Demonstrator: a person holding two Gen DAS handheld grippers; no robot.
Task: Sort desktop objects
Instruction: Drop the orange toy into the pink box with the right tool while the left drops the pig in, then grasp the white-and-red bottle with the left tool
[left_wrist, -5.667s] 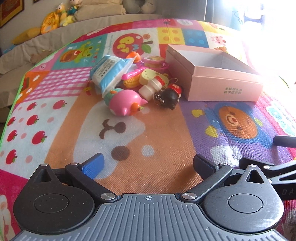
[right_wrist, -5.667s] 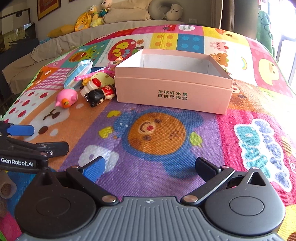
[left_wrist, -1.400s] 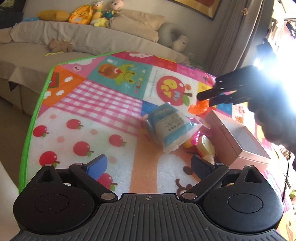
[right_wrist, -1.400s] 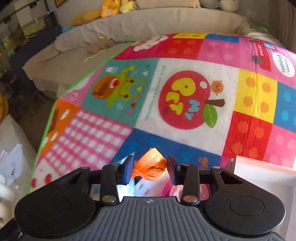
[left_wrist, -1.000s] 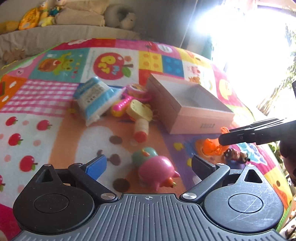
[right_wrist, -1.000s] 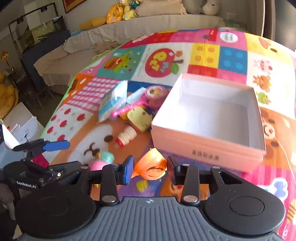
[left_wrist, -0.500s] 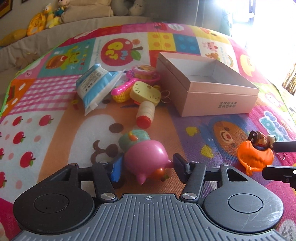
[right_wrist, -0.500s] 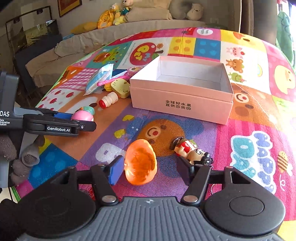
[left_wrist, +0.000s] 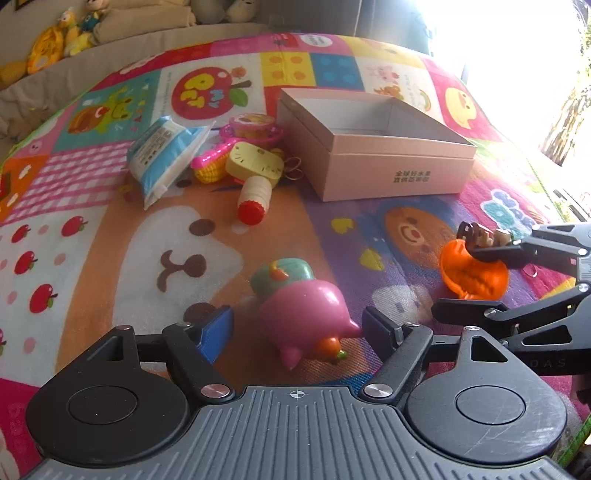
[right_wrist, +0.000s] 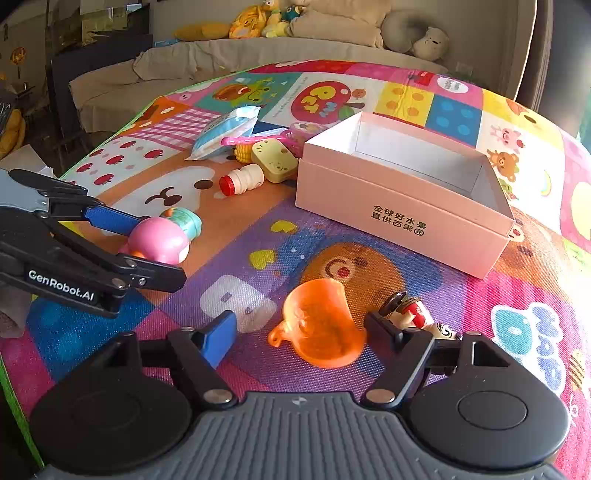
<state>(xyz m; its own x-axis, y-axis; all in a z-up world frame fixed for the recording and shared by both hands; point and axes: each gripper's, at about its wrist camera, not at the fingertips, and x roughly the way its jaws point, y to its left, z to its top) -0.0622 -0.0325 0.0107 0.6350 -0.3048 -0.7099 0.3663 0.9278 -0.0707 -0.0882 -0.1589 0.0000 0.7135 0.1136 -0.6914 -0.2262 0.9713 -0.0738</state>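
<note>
My left gripper (left_wrist: 297, 325) is open, its fingers on either side of a pink pig toy (left_wrist: 306, 317) that lies on the play mat, not gripped; it also shows in the right wrist view (right_wrist: 157, 240). My right gripper (right_wrist: 301, 332) is open around an orange toy cup (right_wrist: 321, 328) lying on its side on the mat. A small doll keychain (right_wrist: 413, 314) lies by the right finger. An open, empty pink box (right_wrist: 399, 199) stands farther back; it also shows in the left wrist view (left_wrist: 373, 147).
By the box's left side lies a heap: a blue tissue pack (left_wrist: 162, 155), a small white bottle with a red cap (left_wrist: 255, 197), a yellow toy (left_wrist: 255, 166), a pink toy (left_wrist: 251, 127). A sofa with plush toys (right_wrist: 280, 14) runs behind the mat.
Both grippers have opened. The left one let go of the pink pig, the right one let go of the orange cup, which now lies tipped on the mat.
</note>
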